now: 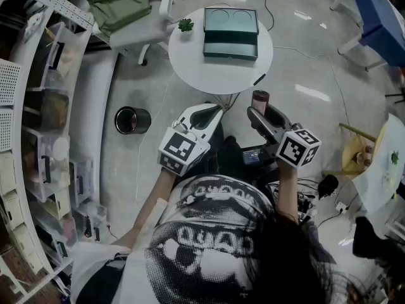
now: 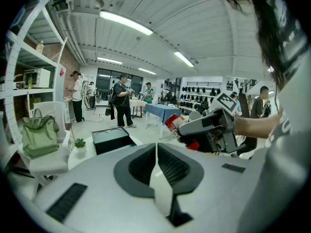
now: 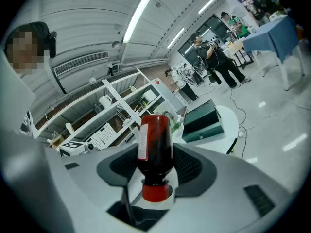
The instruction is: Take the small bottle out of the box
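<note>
The small bottle is dark red with a red cap and a white label. My right gripper is shut on it, holding it in the air just off the near edge of the round white table. In the right gripper view the bottle stands between the pads, cap toward the camera. The dark green box lies open on the table, its upper tray showing two round hollows. My left gripper hangs beside the right one, shut with nothing in it; its pads meet.
A small potted plant and a black pen lie on the table. A black bin stands on the floor at left. White shelves line the left side. A chair carries a green bag.
</note>
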Available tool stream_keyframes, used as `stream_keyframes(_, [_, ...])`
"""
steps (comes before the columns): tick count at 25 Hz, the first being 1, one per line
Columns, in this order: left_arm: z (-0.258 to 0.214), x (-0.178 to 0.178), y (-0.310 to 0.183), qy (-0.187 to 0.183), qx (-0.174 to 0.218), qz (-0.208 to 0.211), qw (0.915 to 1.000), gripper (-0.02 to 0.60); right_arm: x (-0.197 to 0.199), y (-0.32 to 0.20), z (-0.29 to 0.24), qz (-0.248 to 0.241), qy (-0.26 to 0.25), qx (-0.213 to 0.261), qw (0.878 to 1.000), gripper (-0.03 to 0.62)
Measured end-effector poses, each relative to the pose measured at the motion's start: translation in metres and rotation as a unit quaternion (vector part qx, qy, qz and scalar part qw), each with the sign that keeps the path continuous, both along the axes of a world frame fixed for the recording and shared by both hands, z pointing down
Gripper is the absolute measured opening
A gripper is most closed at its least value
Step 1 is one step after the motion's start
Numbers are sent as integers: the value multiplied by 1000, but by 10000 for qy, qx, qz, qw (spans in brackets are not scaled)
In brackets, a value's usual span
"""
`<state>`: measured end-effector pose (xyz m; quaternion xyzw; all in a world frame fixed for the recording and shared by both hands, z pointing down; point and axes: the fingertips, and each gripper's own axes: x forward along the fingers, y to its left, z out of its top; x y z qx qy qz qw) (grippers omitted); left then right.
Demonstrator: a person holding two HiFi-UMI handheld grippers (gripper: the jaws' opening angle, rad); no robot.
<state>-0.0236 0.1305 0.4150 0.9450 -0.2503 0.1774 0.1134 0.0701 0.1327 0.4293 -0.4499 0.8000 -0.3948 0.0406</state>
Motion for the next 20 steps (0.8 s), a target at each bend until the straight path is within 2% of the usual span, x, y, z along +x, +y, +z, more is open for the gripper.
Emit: stream_keyframes(20, [-4,1,0,60,55,63,9999,19,7,-2,-2,90,95,-15,9999,222])
